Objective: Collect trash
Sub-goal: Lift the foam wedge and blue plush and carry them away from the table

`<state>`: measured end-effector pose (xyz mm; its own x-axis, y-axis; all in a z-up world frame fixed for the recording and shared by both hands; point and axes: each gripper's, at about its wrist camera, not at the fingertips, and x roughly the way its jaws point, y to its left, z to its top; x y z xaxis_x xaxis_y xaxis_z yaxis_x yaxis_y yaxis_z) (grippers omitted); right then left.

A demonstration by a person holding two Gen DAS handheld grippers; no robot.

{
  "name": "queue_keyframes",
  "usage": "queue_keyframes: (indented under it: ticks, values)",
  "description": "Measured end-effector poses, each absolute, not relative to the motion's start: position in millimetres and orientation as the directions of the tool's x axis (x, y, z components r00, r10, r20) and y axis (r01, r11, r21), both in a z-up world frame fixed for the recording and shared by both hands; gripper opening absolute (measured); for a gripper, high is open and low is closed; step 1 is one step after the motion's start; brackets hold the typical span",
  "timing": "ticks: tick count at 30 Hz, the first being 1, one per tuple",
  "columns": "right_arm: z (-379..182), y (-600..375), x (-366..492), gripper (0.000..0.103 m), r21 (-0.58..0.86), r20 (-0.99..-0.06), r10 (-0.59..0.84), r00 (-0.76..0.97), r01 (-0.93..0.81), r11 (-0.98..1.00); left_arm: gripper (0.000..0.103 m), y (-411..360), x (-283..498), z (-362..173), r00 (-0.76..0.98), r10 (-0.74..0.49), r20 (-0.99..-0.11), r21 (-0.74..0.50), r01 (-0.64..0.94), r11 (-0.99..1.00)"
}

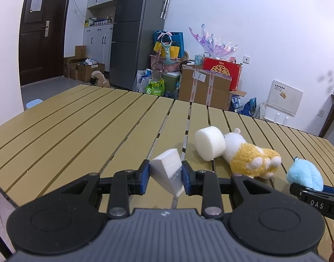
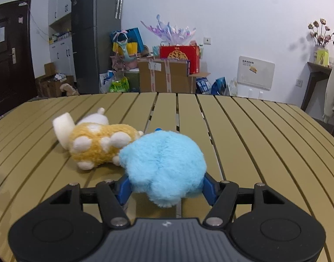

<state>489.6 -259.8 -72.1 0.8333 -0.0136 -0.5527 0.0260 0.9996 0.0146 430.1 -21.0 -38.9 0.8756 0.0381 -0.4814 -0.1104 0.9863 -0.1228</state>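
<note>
We find the slatted surface (image 1: 79, 118) open left and beyond, while the foam cylinder (image 1: 209, 142) and yellow plush (image 2: 97, 142) block the centre.

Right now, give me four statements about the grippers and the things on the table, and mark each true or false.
1. The left gripper grips a white foam wedge. True.
2. The blue plush sits between the right gripper's fingers. True.
3. The white foam cylinder lies apart from the yellow-and-white plush. False: they touch.
4. The slatted table is red. False: it is tan.
</note>
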Motion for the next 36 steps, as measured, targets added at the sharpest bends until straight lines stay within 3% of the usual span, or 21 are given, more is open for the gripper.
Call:
queue_keyframes:
  ticks: [23,36]
  values:
    - [-29.9,-228.3,308.6,0.063,-0.013,-0.457,0.071,0.887,-0.087,0.996,0.031,-0.8,287.4,-48.3,0.898,-0.020,-0.440,-0.135,-0.044,0.990]
    - [-27.8,-212.2,206.6,0.063,-0.023,-0.456,0.114,0.882,-0.140,0.990,0.031,4.0,206.8,-74.4,0.882,-0.015,-0.472,-0.051,-0.010,0.999]
